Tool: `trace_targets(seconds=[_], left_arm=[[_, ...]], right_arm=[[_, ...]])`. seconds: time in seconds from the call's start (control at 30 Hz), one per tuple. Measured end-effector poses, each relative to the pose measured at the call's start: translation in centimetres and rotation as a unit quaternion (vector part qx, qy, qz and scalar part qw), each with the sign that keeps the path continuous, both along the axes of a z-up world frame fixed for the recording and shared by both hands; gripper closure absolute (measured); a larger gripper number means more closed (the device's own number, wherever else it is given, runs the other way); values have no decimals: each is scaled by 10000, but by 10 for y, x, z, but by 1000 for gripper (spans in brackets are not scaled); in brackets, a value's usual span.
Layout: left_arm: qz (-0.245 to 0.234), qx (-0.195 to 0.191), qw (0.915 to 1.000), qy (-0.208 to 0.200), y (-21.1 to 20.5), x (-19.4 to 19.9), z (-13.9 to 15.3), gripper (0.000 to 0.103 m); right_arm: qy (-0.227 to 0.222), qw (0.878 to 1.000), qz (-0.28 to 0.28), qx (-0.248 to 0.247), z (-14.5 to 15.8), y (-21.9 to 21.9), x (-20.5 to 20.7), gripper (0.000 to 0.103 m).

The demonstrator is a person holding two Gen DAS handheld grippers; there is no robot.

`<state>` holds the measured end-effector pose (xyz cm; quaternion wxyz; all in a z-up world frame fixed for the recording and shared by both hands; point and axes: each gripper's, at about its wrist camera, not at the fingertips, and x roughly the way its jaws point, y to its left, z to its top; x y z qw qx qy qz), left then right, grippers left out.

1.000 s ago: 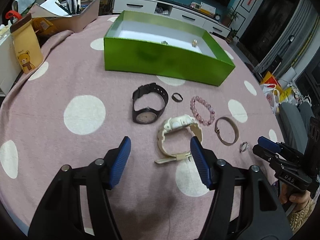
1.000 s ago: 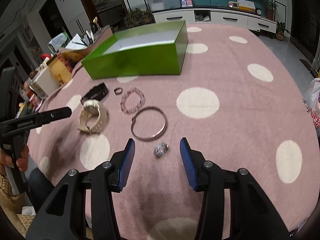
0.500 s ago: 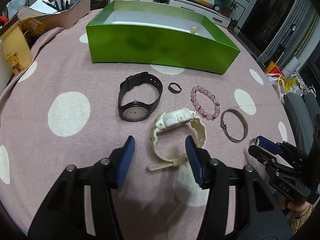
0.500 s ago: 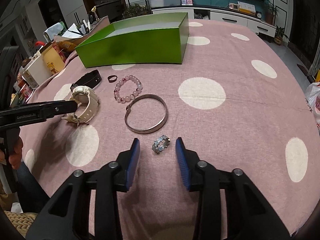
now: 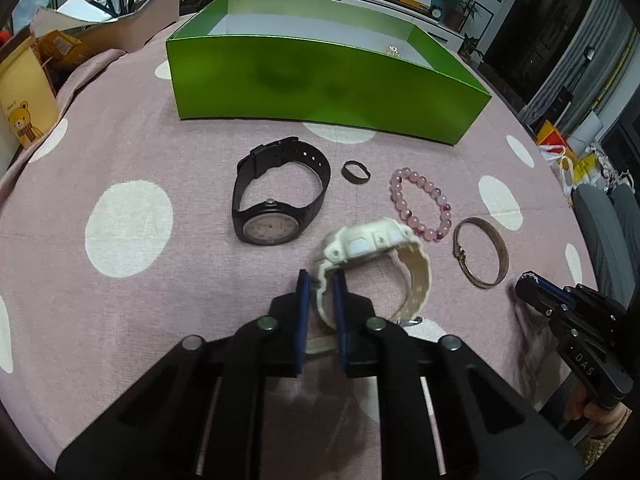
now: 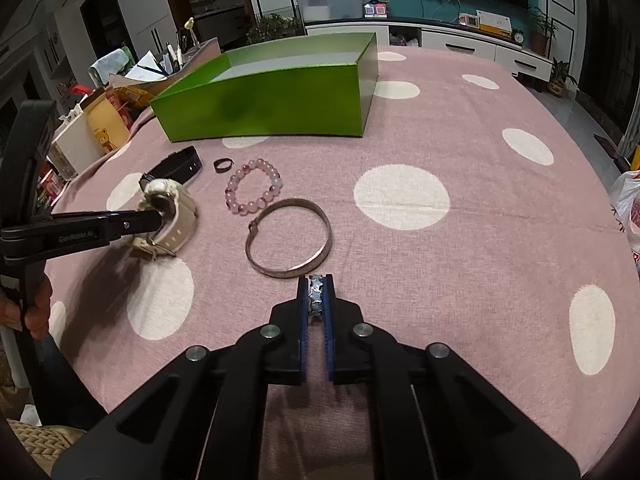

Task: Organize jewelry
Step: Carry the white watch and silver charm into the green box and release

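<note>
My left gripper (image 5: 320,280) is shut on the strap of the cream watch (image 5: 368,246), which also shows in the right wrist view (image 6: 172,208). My right gripper (image 6: 316,284) is shut on a small silver star ring (image 6: 316,294) at the cloth. A black watch (image 5: 276,204), a dark ring (image 5: 355,172), a pink bead bracelet (image 5: 424,204) and a metal bangle (image 5: 482,256) lie on the pink dotted cloth. The green box (image 5: 320,84) stands behind them, with a small gold piece (image 5: 394,51) inside.
A tray of pens and papers (image 5: 108,12) and a yellow bear carton (image 5: 24,100) stand at the far left. The table edge falls away on the right, with bags (image 5: 580,156) on the floor beyond.
Both grippers moved forward and closed: the left onto the cream watch strap, the right onto the silver star ring.
</note>
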<state>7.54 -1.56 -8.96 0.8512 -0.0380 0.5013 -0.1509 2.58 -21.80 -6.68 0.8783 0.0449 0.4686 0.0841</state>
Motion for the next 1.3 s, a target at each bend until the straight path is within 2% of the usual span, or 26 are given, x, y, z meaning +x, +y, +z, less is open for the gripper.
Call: trace_targets(seconds=[0.3,0.7,1.07,1.3], left_arm=[[40,-132,9999,-61,5,-5,7,93],[328,-476,9970,-519,36,-2,57,93],[510,-300,9932,-1007,48,37,102,93],[562,-152,9917,-1149,43,72,116,93]], right_arm=[[-110,9999,40,79,9,2,-1,97],[-375,9992,46,131,30,-1,7,97],[-916,9957,95,70,68,-4,46,97],[-1080,9941,134,42,78,-5,80,97]])
